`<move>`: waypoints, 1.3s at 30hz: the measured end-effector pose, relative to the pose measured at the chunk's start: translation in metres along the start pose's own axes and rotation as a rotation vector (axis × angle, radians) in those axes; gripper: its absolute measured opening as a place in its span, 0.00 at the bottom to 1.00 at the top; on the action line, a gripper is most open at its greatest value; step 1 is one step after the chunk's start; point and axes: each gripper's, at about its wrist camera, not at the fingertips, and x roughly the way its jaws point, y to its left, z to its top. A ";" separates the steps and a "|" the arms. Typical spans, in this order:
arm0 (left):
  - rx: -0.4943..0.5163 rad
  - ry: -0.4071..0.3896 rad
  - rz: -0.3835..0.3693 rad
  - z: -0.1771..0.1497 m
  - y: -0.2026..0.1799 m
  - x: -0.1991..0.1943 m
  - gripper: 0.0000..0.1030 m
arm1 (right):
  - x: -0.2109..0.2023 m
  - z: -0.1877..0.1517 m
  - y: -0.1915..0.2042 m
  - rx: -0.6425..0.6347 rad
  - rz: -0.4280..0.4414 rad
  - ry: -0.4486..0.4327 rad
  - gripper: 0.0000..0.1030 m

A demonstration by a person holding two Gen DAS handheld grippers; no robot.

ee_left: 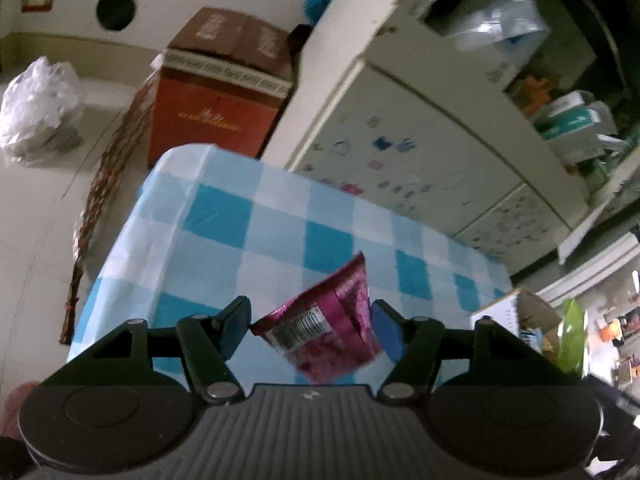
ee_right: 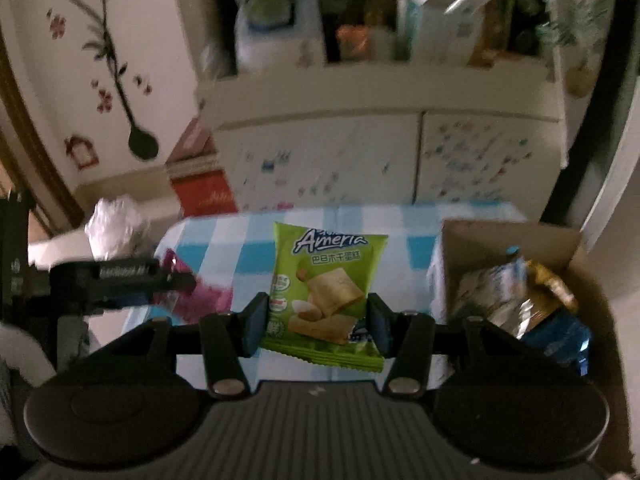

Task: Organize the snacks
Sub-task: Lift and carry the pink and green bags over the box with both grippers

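Observation:
My left gripper [ee_left: 310, 326] is shut on a magenta snack packet [ee_left: 334, 328] and holds it above the blue-and-white checked table [ee_left: 224, 216]. My right gripper [ee_right: 316, 322] is shut on a green Ameria snack packet [ee_right: 324, 296], held upright above the same table [ee_right: 224, 240]. In the right wrist view the left gripper [ee_right: 176, 280] shows at the left with the magenta packet [ee_right: 212, 296]. A cardboard box [ee_right: 520, 240] at the table's right holds several snack packets [ee_right: 520, 300]. The green packet [ee_left: 572, 336] and the box [ee_left: 516, 312] show at the right of the left wrist view.
A red-brown carton [ee_left: 216, 96] stands on the floor beyond the table. A white cabinet with stickers [ee_right: 360, 160] stands behind the table, its shelf full of items. A crumpled white plastic bag [ee_left: 36, 108] lies on the floor at the left.

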 end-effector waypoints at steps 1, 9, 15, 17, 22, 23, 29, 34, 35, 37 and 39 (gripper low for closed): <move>0.008 -0.005 -0.007 0.000 -0.004 -0.002 0.69 | -0.005 0.003 -0.006 0.014 -0.004 -0.015 0.51; 0.057 -0.008 -0.088 -0.008 -0.037 -0.008 0.69 | -0.026 0.017 -0.044 0.092 -0.052 -0.081 0.51; 0.133 0.010 -0.182 -0.021 -0.072 -0.009 0.69 | -0.045 0.018 -0.075 0.153 -0.086 -0.123 0.51; 0.155 0.017 -0.217 -0.027 -0.085 -0.010 0.69 | -0.052 0.017 -0.086 0.177 -0.106 -0.133 0.51; 0.205 0.043 -0.328 -0.044 -0.121 -0.012 0.69 | -0.069 0.010 -0.116 0.237 -0.154 -0.138 0.51; 0.217 0.049 -0.344 -0.048 -0.127 -0.012 0.69 | -0.071 0.008 -0.120 0.247 -0.164 -0.136 0.51; 0.296 0.098 -0.428 -0.079 -0.170 -0.007 0.69 | -0.077 -0.009 -0.146 0.298 -0.220 -0.099 0.51; 0.361 0.123 -0.449 -0.102 -0.194 -0.003 0.69 | -0.075 -0.023 -0.161 0.333 -0.234 -0.054 0.51; 0.375 0.126 -0.448 -0.107 -0.198 -0.002 0.69 | -0.075 -0.025 -0.163 0.336 -0.242 -0.047 0.51; 0.398 0.127 -0.450 -0.113 -0.204 0.000 0.69 | -0.074 -0.028 -0.167 0.350 -0.252 -0.031 0.54; 0.431 0.118 -0.428 -0.118 -0.213 0.000 0.83 | -0.074 -0.029 -0.170 0.362 -0.257 -0.024 0.63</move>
